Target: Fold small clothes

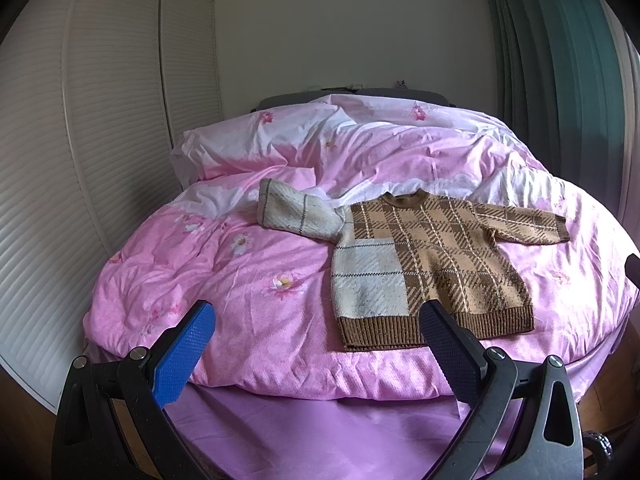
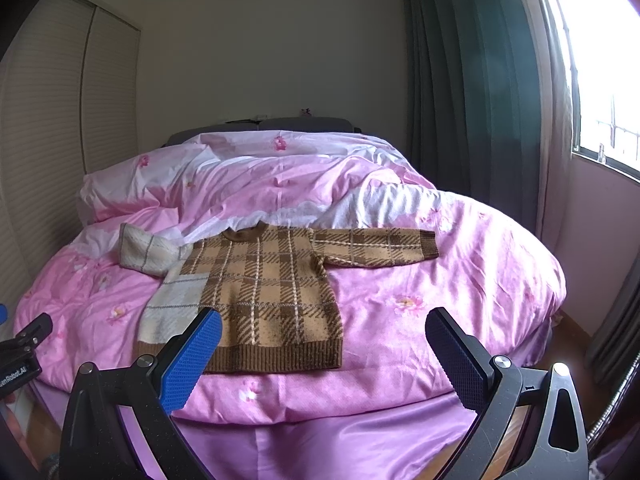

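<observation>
One flat sweater (image 1: 436, 256), unfolded

Both wrist views look from the bed's foot toward its head, sharing the sweater (image 1: 432, 264) (image 2: 260, 300).

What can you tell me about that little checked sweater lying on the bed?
The sweater is a small knitted pullover, mostly brown and tan plaid with thin cream lines. One lower front panel and one sleeve are cream with grey lines. It has a brown round collar, ribbed brown hem and ribbed cuffs. It lies flat and unfolded, front up, on the pink floral duvet, hem toward the cameras, both sleeves spread sideways. Only the duvet touches it; both claws are open and short of it.
</observation>
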### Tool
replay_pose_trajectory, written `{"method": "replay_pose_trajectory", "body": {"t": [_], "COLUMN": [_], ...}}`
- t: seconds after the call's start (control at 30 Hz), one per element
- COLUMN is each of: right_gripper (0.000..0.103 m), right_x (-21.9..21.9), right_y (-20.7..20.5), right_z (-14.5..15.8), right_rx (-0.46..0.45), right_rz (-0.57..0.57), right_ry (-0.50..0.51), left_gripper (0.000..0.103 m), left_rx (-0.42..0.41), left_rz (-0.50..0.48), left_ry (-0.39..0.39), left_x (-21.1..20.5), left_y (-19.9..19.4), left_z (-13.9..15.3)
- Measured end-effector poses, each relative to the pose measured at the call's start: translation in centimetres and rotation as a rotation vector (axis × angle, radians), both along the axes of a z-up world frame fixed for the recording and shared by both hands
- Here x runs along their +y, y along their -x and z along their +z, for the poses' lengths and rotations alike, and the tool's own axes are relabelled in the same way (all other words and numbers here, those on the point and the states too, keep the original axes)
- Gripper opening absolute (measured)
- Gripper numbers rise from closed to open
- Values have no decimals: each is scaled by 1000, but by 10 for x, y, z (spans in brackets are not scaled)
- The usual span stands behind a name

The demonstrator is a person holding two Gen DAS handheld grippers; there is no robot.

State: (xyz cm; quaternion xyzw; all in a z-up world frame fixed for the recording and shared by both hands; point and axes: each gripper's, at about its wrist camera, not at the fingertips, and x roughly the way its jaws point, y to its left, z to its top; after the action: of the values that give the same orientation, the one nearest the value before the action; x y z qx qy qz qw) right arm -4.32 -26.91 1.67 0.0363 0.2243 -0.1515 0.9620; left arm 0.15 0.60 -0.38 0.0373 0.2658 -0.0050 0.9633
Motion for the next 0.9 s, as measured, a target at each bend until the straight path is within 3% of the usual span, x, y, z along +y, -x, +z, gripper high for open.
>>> {"method": "replay_pose_trajectory", "body": {"t": [0.9], "right_gripper": [102], "right_x": [-7], "right_y": [-27], "right_z": [-3], "right_rx": [36], "right_rz": [-30], "right_ry": [-4], "left_gripper": [103], "left_rx": [22], "left_rz": [-17], "left_ry": [2], "left_x": [-17], "left_y": [-42], "left_z": [-2]}}
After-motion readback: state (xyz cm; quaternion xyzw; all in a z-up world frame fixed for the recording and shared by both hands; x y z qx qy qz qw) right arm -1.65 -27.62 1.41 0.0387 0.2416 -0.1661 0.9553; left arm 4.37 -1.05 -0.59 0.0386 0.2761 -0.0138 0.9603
